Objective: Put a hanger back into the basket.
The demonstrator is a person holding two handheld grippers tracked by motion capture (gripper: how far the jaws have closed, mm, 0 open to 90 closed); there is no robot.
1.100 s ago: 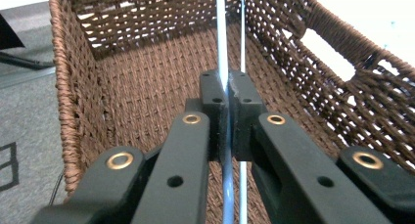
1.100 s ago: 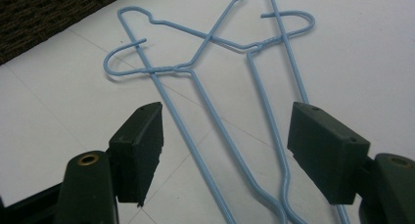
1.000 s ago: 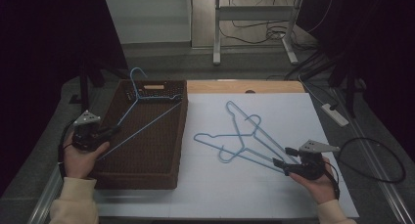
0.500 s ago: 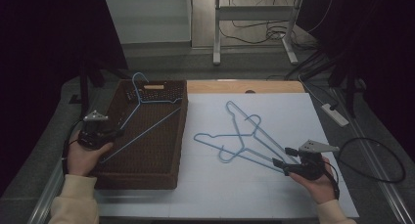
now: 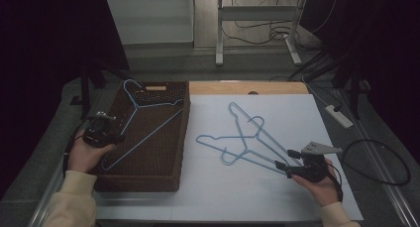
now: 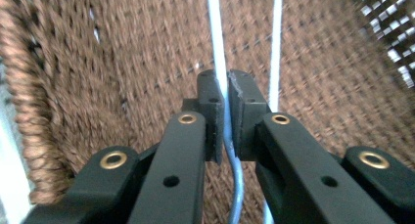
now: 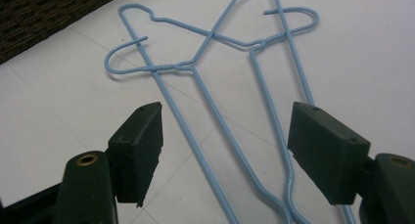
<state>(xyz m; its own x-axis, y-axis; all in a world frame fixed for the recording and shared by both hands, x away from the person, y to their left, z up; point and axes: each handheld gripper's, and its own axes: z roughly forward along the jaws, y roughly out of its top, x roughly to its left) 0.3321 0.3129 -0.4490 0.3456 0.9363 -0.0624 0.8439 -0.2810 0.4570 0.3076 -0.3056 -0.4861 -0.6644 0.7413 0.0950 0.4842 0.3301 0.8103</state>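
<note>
left tongs (image 6: 226, 117) pinch a blue hanger (image 6: 216, 33) over the basket (image 5: 163, 175); right tongs (image 7: 225, 153) spread over two hangers (image 7: 215, 77).

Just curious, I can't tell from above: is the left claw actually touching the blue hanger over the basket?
Touching. In the left gripper view, the left claw has its two pads closed against the hanger's blue wire, leaving no gap, above the woven basket.

a dim room, dark at both sides; a grey floor (image 5: 163, 58) beyond the table; a pale wall panel (image 5: 148, 19) at the back; metal desk legs (image 5: 218, 33) with loose cables (image 5: 257, 31); a white power strip (image 5: 339, 115) at the right.
</note>
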